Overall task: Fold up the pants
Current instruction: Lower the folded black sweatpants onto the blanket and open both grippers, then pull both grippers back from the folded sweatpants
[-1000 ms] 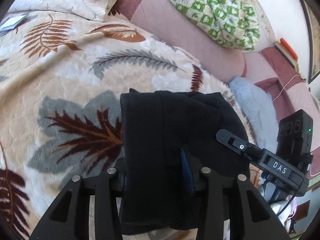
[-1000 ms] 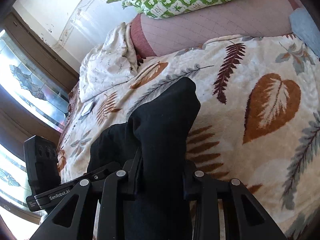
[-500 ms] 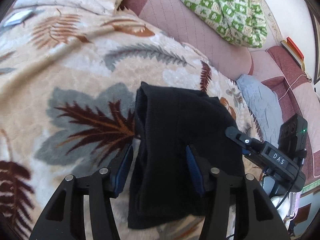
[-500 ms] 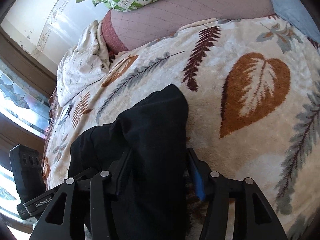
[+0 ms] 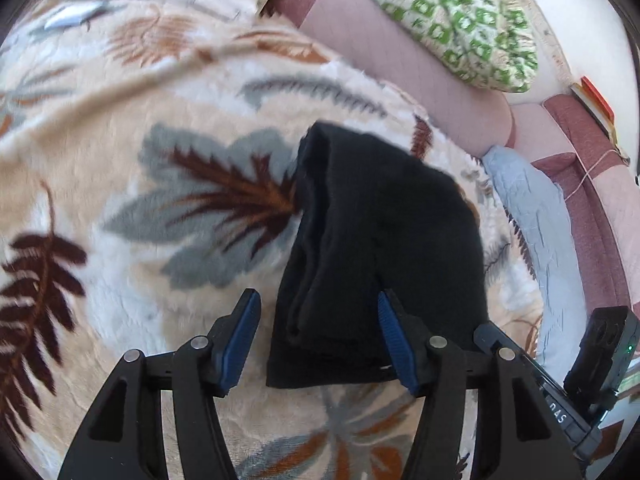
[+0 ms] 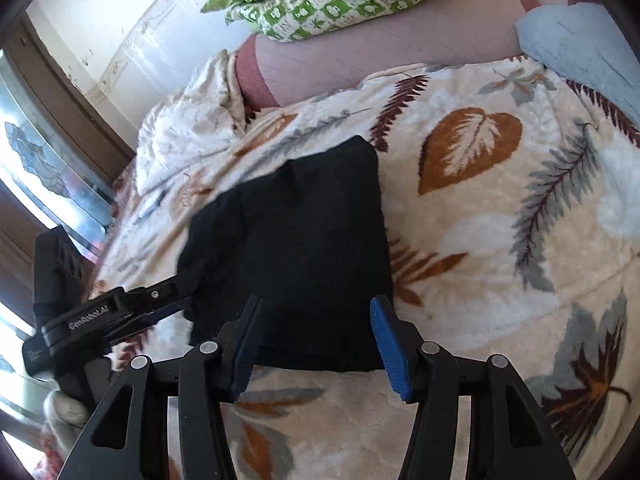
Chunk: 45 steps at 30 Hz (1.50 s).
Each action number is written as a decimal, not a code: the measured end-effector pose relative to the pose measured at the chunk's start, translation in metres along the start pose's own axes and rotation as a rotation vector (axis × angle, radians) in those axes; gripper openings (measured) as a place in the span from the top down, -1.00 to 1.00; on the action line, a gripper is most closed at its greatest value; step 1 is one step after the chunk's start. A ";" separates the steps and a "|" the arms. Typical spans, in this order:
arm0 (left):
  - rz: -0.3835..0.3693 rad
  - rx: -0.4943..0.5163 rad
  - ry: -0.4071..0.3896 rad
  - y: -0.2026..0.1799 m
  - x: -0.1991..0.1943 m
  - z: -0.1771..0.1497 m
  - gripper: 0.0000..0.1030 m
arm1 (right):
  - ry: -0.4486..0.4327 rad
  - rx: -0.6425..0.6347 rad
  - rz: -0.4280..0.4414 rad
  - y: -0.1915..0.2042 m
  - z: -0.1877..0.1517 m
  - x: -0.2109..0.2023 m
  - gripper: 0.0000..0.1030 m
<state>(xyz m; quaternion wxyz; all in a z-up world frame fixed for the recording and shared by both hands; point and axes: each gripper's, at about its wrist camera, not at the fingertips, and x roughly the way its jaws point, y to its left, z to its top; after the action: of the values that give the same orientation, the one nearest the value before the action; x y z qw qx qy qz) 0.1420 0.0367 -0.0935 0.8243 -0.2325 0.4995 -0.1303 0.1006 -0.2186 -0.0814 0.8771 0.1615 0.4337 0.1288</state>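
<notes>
Pants (image 5: 380,248) (folded, black) lie free; left gripper (image 5: 318,336) and right gripper (image 6: 316,336) gape wide.

Both tools opened, released folded pants (image 5: 376,264)

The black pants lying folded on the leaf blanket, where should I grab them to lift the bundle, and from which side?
Grip the black pants at the near stacked edge, coming in low from the camera side. That edge shows layered ends between the open right tongs, so a pinch there likely catches every layer.
</notes>
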 end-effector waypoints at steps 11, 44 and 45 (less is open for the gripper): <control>0.169 0.151 -0.152 -0.010 -0.062 -0.058 -0.34 | -0.119 0.008 -0.011 -0.004 -0.046 -0.055 -0.20; 0.395 0.250 -0.177 -0.013 -0.052 -0.134 -0.49 | -0.156 -0.079 -0.251 0.020 -0.118 -0.047 -0.35; 0.395 0.250 -0.177 -0.013 -0.052 -0.134 -0.49 | -0.152 -0.077 -0.251 0.020 -0.119 -0.046 -0.35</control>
<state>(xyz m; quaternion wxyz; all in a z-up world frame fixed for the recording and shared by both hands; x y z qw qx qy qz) -0.0006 0.0149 -0.0995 0.8966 -0.0370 0.4412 -0.0066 -0.0237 -0.1968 -0.1083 0.9222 0.0816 0.3774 0.0222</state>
